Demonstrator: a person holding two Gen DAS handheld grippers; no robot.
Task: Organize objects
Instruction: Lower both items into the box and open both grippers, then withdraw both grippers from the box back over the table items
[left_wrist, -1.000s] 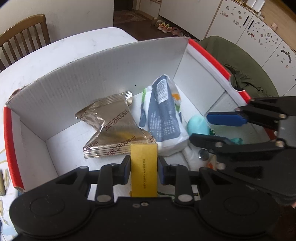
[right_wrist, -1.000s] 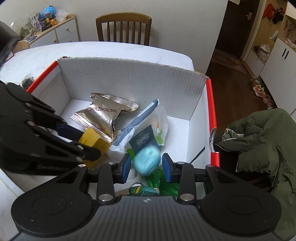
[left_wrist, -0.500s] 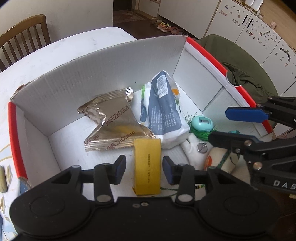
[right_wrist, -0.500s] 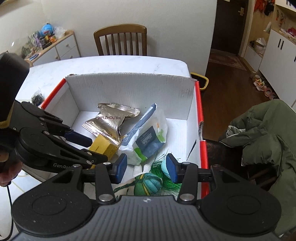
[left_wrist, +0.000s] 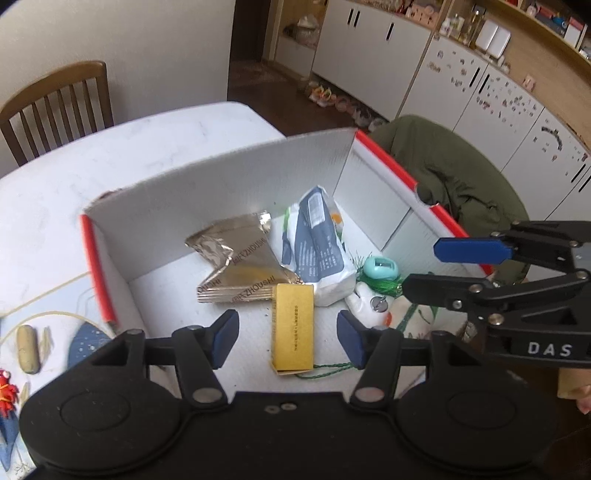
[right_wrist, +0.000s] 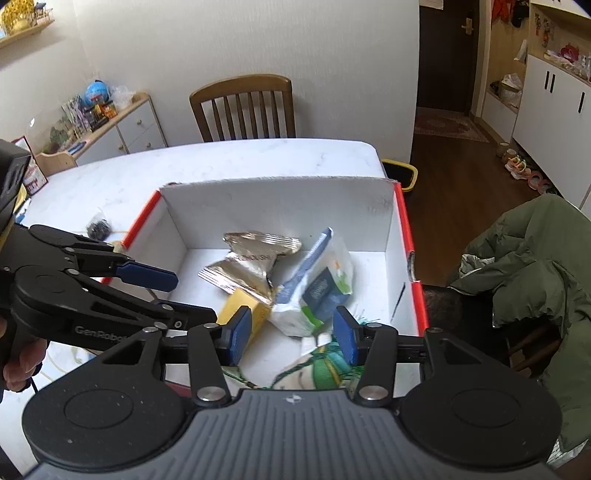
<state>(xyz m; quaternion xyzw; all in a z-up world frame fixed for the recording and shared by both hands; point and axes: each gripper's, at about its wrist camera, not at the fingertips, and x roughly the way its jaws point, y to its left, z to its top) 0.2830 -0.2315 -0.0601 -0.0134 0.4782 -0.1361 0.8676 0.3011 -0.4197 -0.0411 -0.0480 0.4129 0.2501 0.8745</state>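
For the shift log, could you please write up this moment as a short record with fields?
setting: white table with an open white cardboard box, red-edged
in box: gold foil snack bag, blue-and-white pouch, yellow carton, teal round item on green string
left tongs: open, empty, above the yellow carton
right tongs: open, empty, over the box's near end
outside box: green jacket on a seat, wooden chair behind the table

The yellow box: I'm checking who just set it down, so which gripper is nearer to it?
Left. The left gripper is open with the yellow box lying between its fingers; the right gripper hangs open beside it, over the green netting.
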